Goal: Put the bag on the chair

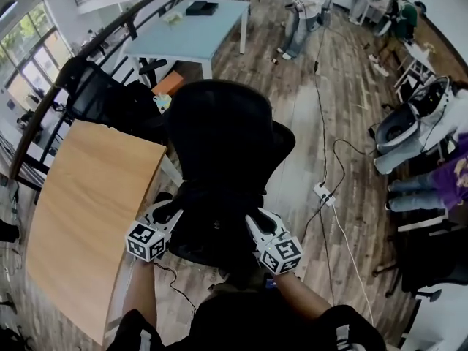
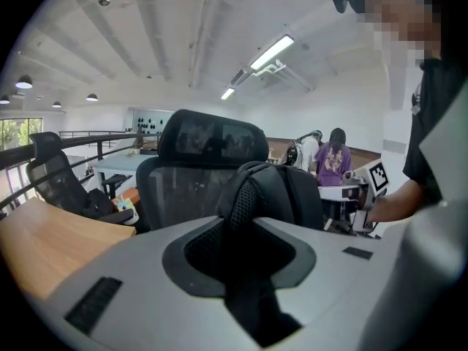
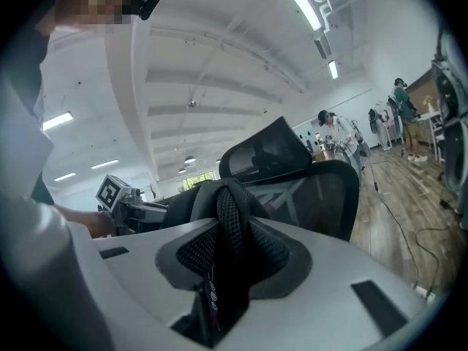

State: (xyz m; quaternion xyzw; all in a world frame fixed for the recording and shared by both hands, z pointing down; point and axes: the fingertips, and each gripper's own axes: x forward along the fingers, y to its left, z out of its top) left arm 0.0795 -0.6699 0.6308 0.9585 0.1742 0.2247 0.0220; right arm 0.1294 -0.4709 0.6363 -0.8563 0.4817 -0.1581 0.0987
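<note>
A black office chair (image 1: 219,134) stands right in front of me, its mesh back (image 2: 172,196) and headrest (image 2: 212,134) facing me. The black bag (image 1: 212,221) hangs low over the seat between my two grippers; whether it rests on the seat is hidden in the dark. My left gripper (image 1: 170,214) is shut on a black mesh shoulder strap (image 2: 245,203) of the bag. My right gripper (image 1: 254,221) is shut on the other mesh strap (image 3: 228,221). In both gripper views the bag's body (image 3: 190,199) bulges just beyond the jaws, in front of the chair back (image 3: 322,192).
A wooden table (image 1: 88,210) lies close on the left. Behind it stand another black chair (image 1: 95,93) and a light blue table (image 1: 197,35). A power strip (image 1: 324,191) and cables lie on the wood floor to the right. People (image 1: 431,178) sit at the right edge.
</note>
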